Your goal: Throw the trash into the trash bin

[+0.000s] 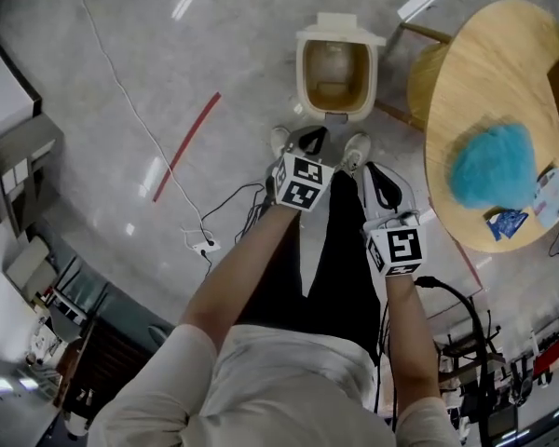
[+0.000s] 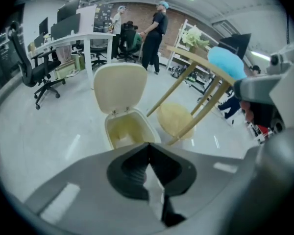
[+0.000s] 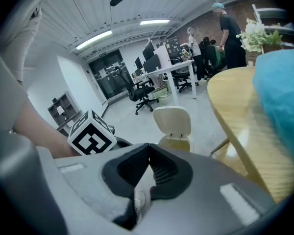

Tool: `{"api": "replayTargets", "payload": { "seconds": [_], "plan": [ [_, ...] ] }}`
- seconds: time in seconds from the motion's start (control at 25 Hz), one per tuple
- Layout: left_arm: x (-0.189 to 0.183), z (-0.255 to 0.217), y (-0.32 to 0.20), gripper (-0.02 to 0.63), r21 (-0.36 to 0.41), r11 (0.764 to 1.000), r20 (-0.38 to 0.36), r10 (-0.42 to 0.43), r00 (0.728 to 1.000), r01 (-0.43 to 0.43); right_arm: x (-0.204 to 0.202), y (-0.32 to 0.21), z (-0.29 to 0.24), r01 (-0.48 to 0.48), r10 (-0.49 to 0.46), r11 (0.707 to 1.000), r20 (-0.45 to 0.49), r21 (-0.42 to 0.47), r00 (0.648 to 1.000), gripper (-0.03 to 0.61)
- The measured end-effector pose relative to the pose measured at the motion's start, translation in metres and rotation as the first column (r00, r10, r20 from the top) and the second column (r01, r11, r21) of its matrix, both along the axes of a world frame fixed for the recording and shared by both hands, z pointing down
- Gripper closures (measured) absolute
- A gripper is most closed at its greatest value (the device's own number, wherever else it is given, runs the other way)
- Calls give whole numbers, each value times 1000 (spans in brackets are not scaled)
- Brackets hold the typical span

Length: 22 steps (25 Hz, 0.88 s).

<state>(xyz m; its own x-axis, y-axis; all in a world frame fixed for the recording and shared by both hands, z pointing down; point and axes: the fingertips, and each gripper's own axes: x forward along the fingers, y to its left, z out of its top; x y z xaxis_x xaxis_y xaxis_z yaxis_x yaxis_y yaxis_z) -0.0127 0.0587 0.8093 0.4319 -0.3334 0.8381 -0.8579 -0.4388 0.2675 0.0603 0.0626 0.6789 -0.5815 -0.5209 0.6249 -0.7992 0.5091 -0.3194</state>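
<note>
Over a glossy grey office floor (image 1: 121,54), we face an open cream plastic bin (image 1: 304,73). Our left gripper (image 1: 309,141) and right gripper (image 1: 376,177) are clenched, seemingly empty.

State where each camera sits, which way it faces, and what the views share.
Head view: on the person's head, facing down at the open cream plastic trash bin; forearms, legs, left hand-held gripper, right hand-held gripper show.
Left gripper view: rides that gripper, facing the bin; shut jaws show.
Right gripper view: rides that gripper, facing bin and round wooden table; shut jaws, forearm show.
All three share the bin.
</note>
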Motion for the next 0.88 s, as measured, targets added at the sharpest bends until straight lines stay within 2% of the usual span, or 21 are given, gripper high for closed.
{"api": "replayTargets", "payload": {
  "seconds": [0.24,0.56,0.88],
  "plan": [
    [-7,-62,9,611,21,1000,-14,17,1000,-17,2,7,-50,-21,21,1000,-1,11,1000,576],
    [-9,-164,8,610,101,995,-66,19,998,-12,10,-1,-118,-36,36,998,4,61,999,577],
    [-16,-234,3,611,179,984,-109,21,994,-1,12,1,-168,-33,33,994,4,100,999,576]
  ]
}}
